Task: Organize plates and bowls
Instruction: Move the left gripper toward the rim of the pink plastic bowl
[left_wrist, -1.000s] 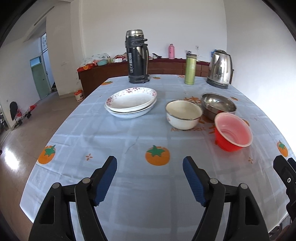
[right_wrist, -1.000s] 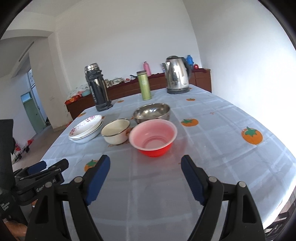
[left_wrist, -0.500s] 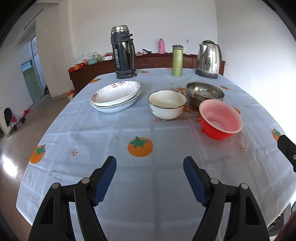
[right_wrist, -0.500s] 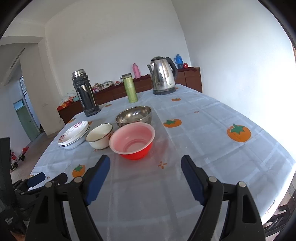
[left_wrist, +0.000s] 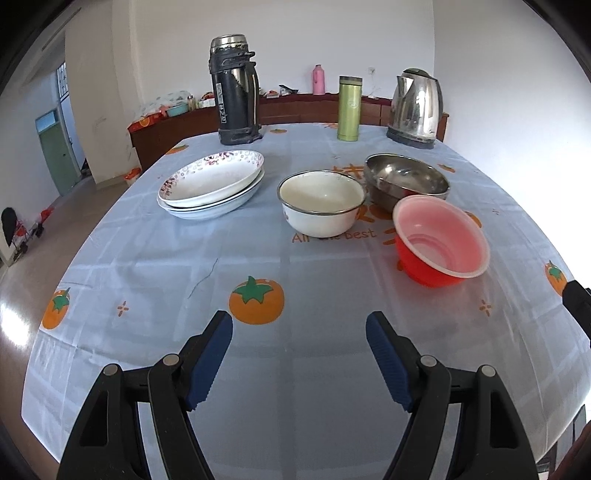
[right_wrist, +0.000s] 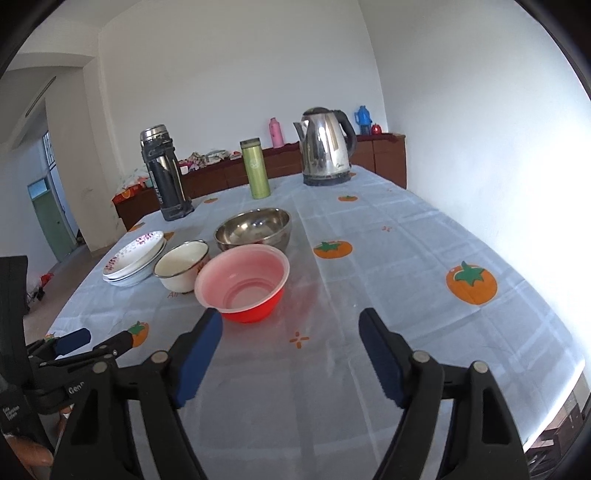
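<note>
Left gripper (left_wrist: 299, 326) fingers wide apart, holding nothing, right gripper (right_wrist: 290, 325) jaws just narrowing — empty, red bowl (right_wrist: 242, 282) beyond.

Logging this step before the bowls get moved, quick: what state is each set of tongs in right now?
Left tongs: open, holding nothing.
Right tongs: open, nothing between them, jaws have just been closing a little.
</note>
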